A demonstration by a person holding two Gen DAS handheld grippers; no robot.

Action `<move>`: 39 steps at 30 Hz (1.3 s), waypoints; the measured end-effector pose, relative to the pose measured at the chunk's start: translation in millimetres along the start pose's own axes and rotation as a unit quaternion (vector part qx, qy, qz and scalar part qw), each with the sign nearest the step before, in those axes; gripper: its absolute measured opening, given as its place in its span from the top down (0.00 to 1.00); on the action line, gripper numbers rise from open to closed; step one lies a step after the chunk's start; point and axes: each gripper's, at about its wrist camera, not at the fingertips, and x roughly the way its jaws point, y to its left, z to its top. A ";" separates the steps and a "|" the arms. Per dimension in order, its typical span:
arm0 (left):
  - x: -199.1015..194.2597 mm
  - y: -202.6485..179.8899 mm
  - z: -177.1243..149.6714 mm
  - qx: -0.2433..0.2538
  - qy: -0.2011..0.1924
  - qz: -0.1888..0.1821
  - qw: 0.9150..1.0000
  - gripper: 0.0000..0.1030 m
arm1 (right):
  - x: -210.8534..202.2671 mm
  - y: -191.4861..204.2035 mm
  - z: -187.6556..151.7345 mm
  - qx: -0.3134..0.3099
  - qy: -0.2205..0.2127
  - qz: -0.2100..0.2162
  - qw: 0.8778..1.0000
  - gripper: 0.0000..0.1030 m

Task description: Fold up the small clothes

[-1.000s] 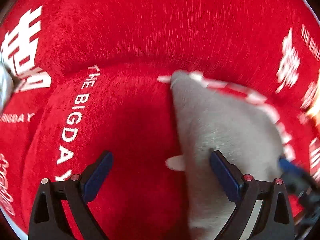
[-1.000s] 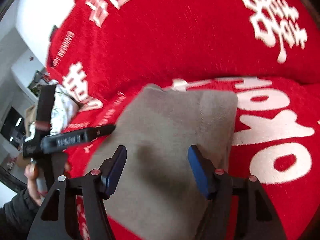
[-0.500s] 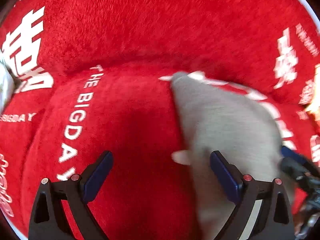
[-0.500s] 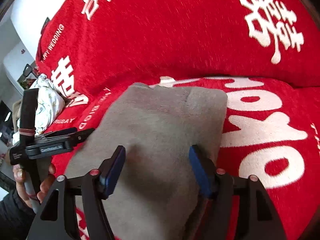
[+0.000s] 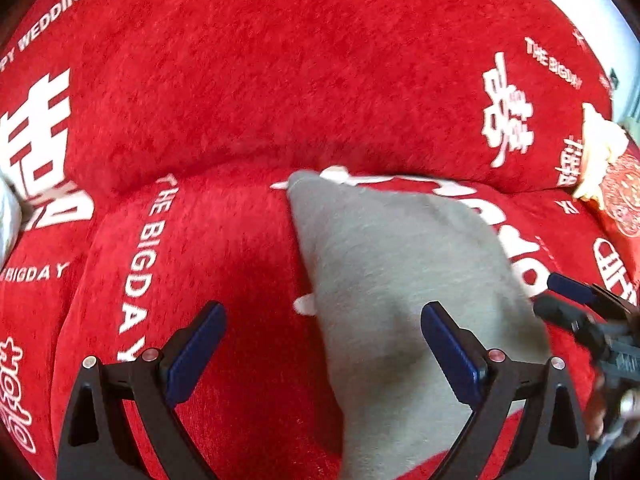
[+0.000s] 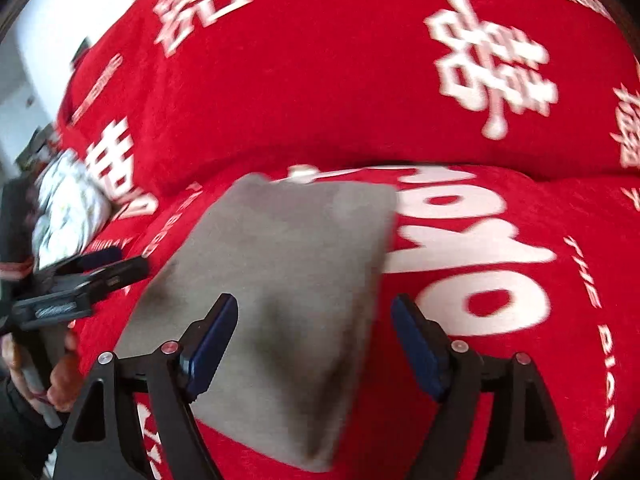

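We work over a red plush sofa cover printed with white wedding characters and the words "THE BIGDAY". Nearest to us, the left claw stands wide open and holds nothing; its right finger is over the grey cloth, its left finger over bare red plush. The right claw is also wide open and empty, with the cloth's right edge between its fingers.

The grey cloth lies flat on the seat cushion, already folded to a rough rectangle, running from 6 o'clock up toward 12 o'clock in the right wrist view. It looks soft, light and a little fuzzy, so we judge it will sag and not slide much on the plush. A good place to take hold is the near corners or the near edge.

Farther at 9 o'clock in that view lies a white patterned bundle.
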 end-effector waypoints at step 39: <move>30.6 -27.6 -7.3 -0.026 0.110 -0.098 0.989 0.49 | 39.6 52.5 15.1 0.014 0.055 0.046 0.997 0.58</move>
